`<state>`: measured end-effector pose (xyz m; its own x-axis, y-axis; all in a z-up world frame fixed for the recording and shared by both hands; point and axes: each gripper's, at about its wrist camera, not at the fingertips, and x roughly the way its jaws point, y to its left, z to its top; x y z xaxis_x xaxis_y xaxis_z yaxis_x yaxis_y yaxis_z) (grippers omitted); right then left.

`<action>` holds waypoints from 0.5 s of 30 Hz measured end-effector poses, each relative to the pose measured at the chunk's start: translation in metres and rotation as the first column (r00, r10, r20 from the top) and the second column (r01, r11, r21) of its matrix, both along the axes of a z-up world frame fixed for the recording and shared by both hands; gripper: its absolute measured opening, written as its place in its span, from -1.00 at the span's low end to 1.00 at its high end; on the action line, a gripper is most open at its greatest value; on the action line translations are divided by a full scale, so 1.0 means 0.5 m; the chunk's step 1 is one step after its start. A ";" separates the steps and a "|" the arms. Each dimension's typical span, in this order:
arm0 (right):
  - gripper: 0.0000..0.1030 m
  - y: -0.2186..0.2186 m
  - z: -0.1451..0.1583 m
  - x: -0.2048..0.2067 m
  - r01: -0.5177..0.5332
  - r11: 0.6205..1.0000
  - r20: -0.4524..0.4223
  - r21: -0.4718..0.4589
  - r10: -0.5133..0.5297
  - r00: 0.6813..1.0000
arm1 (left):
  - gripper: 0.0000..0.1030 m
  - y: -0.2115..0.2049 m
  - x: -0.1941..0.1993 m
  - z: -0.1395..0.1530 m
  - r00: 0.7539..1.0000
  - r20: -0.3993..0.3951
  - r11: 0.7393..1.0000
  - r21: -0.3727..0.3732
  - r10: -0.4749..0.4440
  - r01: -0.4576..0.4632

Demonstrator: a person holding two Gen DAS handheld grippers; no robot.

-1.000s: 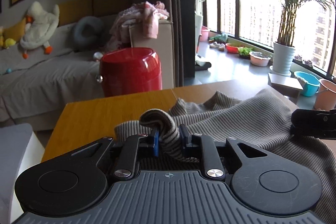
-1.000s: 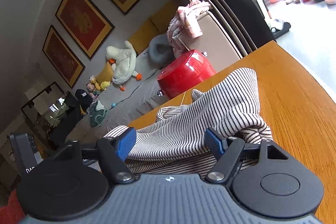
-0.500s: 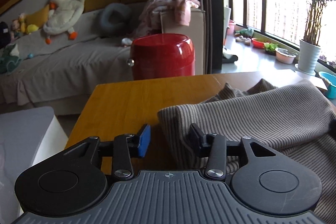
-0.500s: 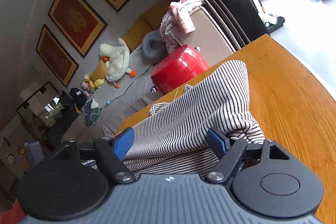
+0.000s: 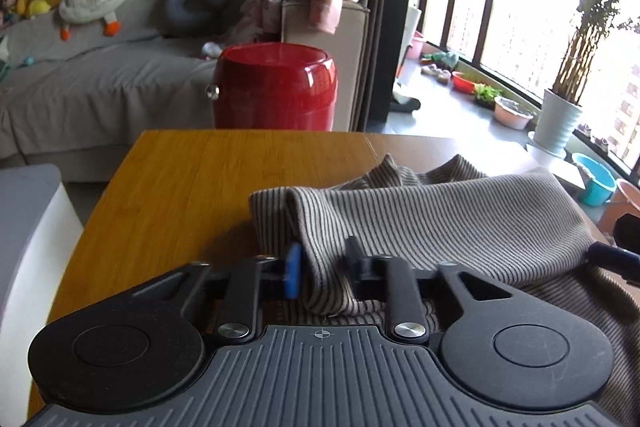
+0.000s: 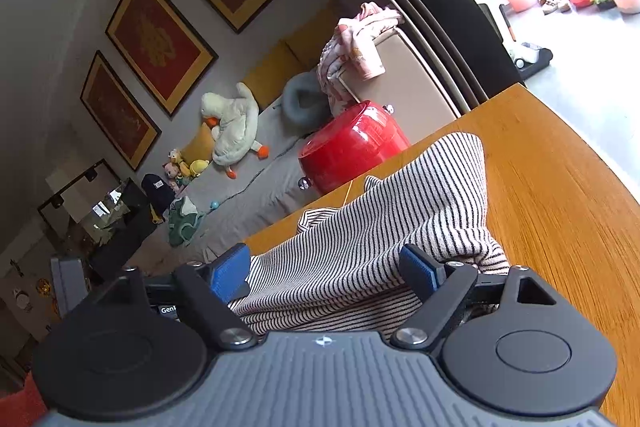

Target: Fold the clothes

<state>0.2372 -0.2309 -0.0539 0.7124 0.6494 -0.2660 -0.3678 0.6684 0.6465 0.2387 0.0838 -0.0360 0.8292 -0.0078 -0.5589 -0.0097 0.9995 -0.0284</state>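
A beige garment with thin dark stripes (image 5: 460,215) lies bunched on the wooden table (image 5: 192,179). My left gripper (image 5: 322,259) is shut on a fold at the garment's left edge, with the cloth pinched between its pads. In the right wrist view the same garment (image 6: 400,219) spreads ahead over the table (image 6: 560,195). My right gripper (image 6: 324,263) has its jaws wide and still opening. The cloth lies between and under its blue pads (image 6: 420,267), which do not press on it. Part of the right gripper shows dark at the right edge of the left wrist view.
A shiny red round stool (image 5: 276,87) stands just beyond the table's far edge, with a grey sofa (image 5: 80,95) behind it. A white block (image 5: 28,227) sits left of the table. Potted plants and basins (image 5: 558,123) line the window at right.
The left gripper let go of a raised fold, opened beside the garment's left edge, then shut on a fold there. The right jaws have widened a little; that hand stayed put.
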 end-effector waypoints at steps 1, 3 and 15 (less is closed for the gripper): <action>0.60 0.000 0.000 0.000 0.000 1.000 0.000 0.001 0.000 1.000 | -0.83 -0.011 -0.007 0.007 0.999 0.034 0.999 0.045 -0.004 0.002; 0.60 0.000 0.000 0.000 0.000 1.000 -0.001 0.003 0.000 1.000 | -0.83 -0.025 -0.016 0.029 0.997 0.077 0.996 0.089 -0.018 0.011; 0.94 0.010 -0.018 0.016 -0.038 0.999 -0.086 0.003 0.038 0.996 | -0.76 0.053 -0.023 0.017 0.994 0.006 0.993 0.022 0.112 -0.112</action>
